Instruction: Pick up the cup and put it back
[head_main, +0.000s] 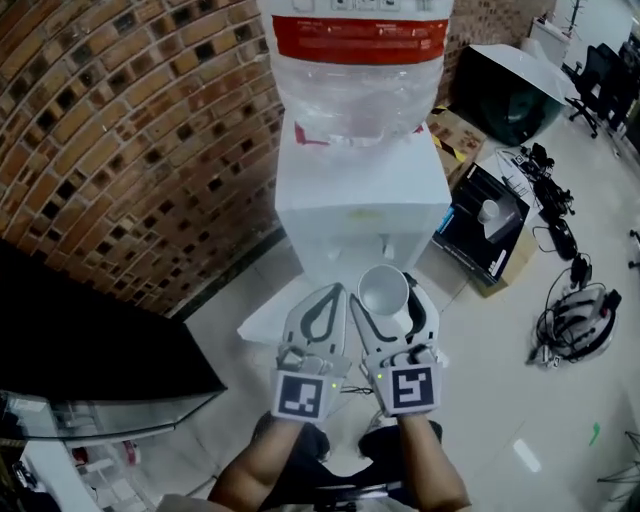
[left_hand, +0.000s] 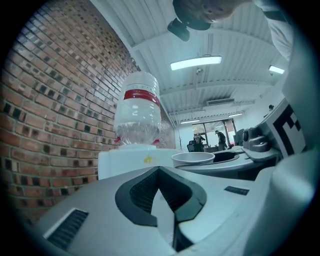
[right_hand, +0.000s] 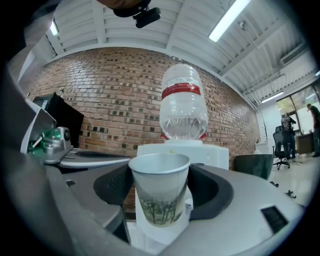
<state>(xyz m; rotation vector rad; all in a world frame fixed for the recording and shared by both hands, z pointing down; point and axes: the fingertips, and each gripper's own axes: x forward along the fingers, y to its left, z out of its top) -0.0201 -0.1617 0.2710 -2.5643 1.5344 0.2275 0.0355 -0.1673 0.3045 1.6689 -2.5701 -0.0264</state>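
One cup, centre of the right gripper view, is clamped upright betw. the right gripper jaws. Left gripper jaws are together, empty. Water dispenser is upper centre in head view. Prob. best: keep cup level, squeeze lightly so paper won't buckle, release once base sits flat. Cup has a tree print, no words. Red band on bottle is illegible.

Paper cup, upright, tree-printed, in right gripper
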